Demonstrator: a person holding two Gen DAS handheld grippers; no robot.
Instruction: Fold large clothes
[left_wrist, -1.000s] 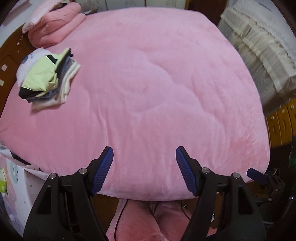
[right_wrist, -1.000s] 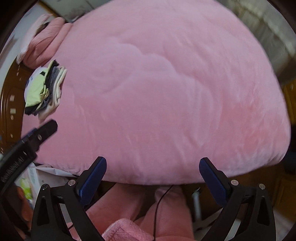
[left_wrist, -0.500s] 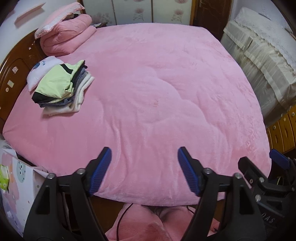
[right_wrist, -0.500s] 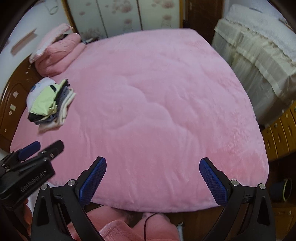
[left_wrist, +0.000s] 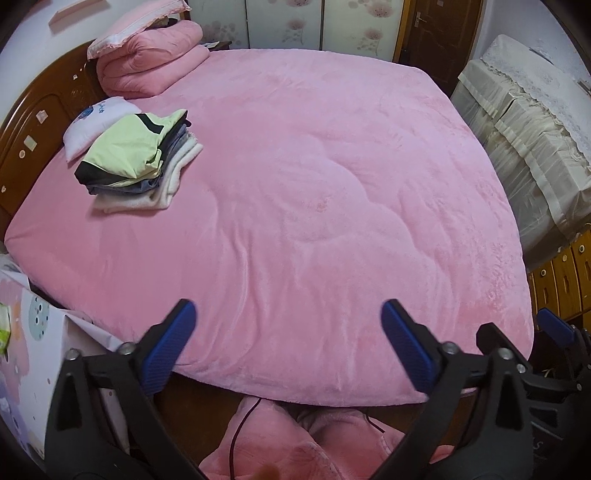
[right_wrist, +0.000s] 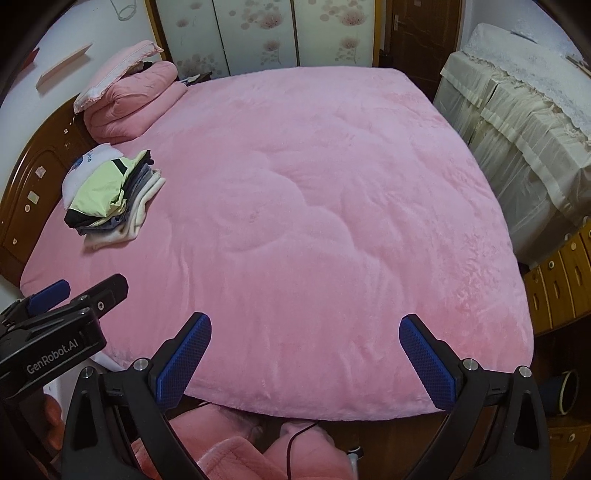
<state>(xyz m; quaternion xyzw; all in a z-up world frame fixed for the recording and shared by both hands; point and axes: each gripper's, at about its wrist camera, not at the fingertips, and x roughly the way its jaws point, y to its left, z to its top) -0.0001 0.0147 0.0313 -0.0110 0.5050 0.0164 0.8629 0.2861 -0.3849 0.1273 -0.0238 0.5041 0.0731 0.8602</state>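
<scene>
A pile of folded clothes (left_wrist: 138, 162) (right_wrist: 110, 199), pale green on top, rests on the left side of a pink bed cover (left_wrist: 314, 192) (right_wrist: 314, 221). My left gripper (left_wrist: 288, 345) hovers over the bed's near edge, its jaws opening wide with nothing between them. My right gripper (right_wrist: 304, 363) hangs over the same edge, open and empty. The left gripper (right_wrist: 55, 317) shows at the lower left of the right wrist view, and the right gripper (left_wrist: 532, 350) at the lower right of the left wrist view. A person's pink trousers (left_wrist: 295, 443) lie below both.
A rolled pink quilt and pillow (left_wrist: 147, 55) lie at the bed's far left by the wooden headboard (left_wrist: 29, 129). A white pillow (left_wrist: 96, 122) sits behind the clothes pile. Cloth-covered furniture (left_wrist: 524, 129) and wooden drawers (left_wrist: 565, 280) stand to the right. A patterned sheet (left_wrist: 29, 350) hangs lower left.
Both grippers rose and drew back, so more of the bed and room shows. The left gripper's jaws spread wider. The right gripper came into the left wrist view's corner.
</scene>
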